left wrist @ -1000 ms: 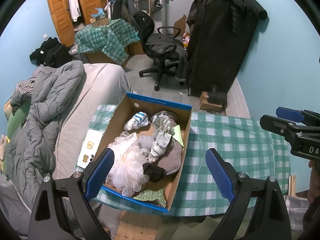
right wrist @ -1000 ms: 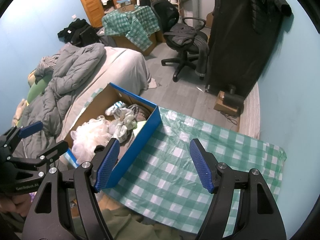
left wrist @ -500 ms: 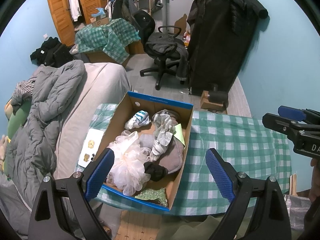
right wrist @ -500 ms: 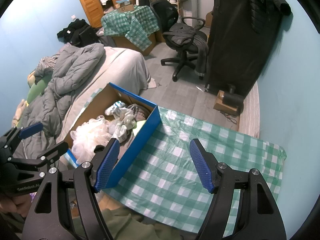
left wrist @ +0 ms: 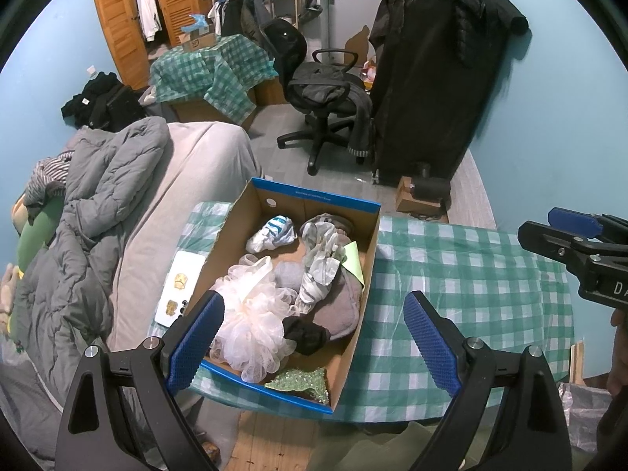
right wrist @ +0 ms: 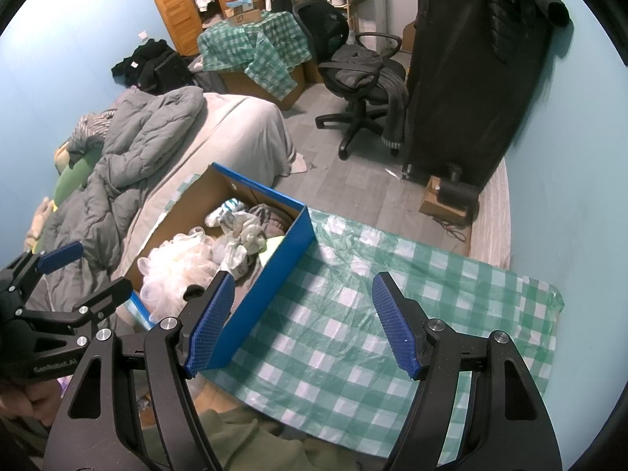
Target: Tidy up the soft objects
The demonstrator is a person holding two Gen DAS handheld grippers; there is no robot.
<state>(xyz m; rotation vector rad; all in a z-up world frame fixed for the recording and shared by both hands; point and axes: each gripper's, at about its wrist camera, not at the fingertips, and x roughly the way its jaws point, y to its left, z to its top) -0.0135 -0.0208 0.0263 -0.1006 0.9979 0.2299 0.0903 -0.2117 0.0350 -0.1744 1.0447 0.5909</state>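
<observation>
Green checked tablecloth [left wrist: 463, 274], cardboard box [left wrist: 369, 274], grey bed [right wrist: 243, 129], office chair [left wrist: 325, 90]

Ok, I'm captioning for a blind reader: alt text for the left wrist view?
The open left tool hovers over a cardboard box of soft items, including a white mesh pouf, on a green checked tablecloth. A bed lies left.

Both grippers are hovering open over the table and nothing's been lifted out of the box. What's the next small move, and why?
Probably lower the left gripper into the blue-rimmed cardboard box and close on the white mesh bath pouf. It lies topmost at the near end, just ahead of the open, empty jaws. The right gripper, also open, hangs over the bare green checked tablecloth, where items could go.
</observation>
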